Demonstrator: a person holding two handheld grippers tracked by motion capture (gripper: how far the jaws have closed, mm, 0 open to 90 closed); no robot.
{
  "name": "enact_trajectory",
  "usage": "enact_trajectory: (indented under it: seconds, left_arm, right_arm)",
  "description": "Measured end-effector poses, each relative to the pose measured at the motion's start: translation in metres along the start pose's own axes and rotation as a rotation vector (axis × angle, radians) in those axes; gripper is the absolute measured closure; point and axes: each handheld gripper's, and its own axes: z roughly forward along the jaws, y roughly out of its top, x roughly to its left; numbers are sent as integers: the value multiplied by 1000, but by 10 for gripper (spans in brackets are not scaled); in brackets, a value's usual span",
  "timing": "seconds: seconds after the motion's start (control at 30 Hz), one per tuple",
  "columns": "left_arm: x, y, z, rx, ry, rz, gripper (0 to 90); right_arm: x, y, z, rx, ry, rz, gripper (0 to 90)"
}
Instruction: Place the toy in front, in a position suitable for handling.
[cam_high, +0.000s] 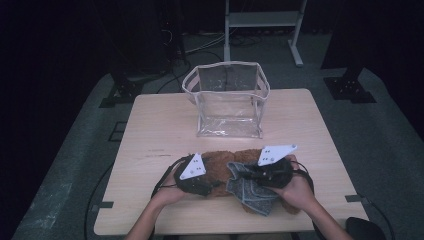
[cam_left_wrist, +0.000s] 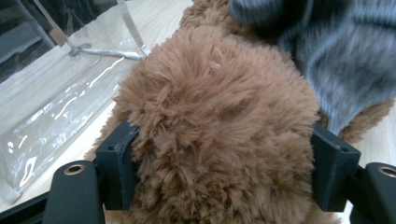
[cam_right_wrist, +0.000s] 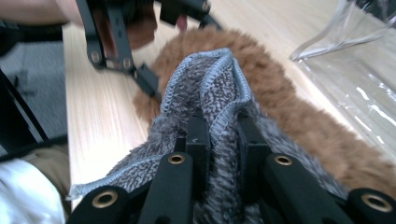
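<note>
On the near half of the wooden surface (cam_high: 150, 130) lay a brown plush toy (cam_high: 222, 167), with a grey cloth (cam_high: 247, 192) draped over its right part and spilling toward the front edge. The left gripper (cam_high: 202, 182) sat at the toy's left end, and in the left gripper view its two black fingers (cam_left_wrist: 122, 168) pressed into either side of a round furry lump of the toy (cam_left_wrist: 219, 135), grasping it. The grey cloth (cam_left_wrist: 336, 51) hung across the upper right corner of that view, lying on the toy.

The right gripper (cam_high: 260, 175) came in from the right, over the cloth. In the right gripper view its fingers (cam_right_wrist: 198, 135) were clenched tightly on a raised fold of the cloth (cam_right_wrist: 215, 88), whose light stitched hem stood up between them. Behind that fold ran the brown toy (cam_right_wrist: 289, 112), and the left gripper (cam_right_wrist: 140, 70) showed farther off at the top of the frame.

A clear plastic bag (cam_high: 227, 100) with white trim stood upright and open beyond the toy, near the middle of the surface, apart from both grippers
</note>
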Motion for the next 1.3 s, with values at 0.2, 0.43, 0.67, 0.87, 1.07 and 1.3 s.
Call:
enact_trajectory:
  seconds: [0.2,0.43,0.67,0.87,1.07,1.3]
  left_arm:
    - [2,1,-2,-4,14,-29,222]
    - [3,2,1,-8,10,-43,227]
    - [-2,4,4,-11,9,3,236]
    - [2,0,2,-19,5,-10,238]
    - [2,0,2,-16,6,0,239]
    - [3,0,-1,-5,6,22,251]
  right_arm:
    - [6,-18,-15,56,-36,-36,778]
    - [2,-31,-52,21,-61,33,773]
    - [-1,8,-19,0,-40,-19,773]
    - [0,4,0,26,-31,-60,773]
    - [-5,-38,-41,-10,-52,9,775]
    - [-15,-91,-74,30,-106,118,772]
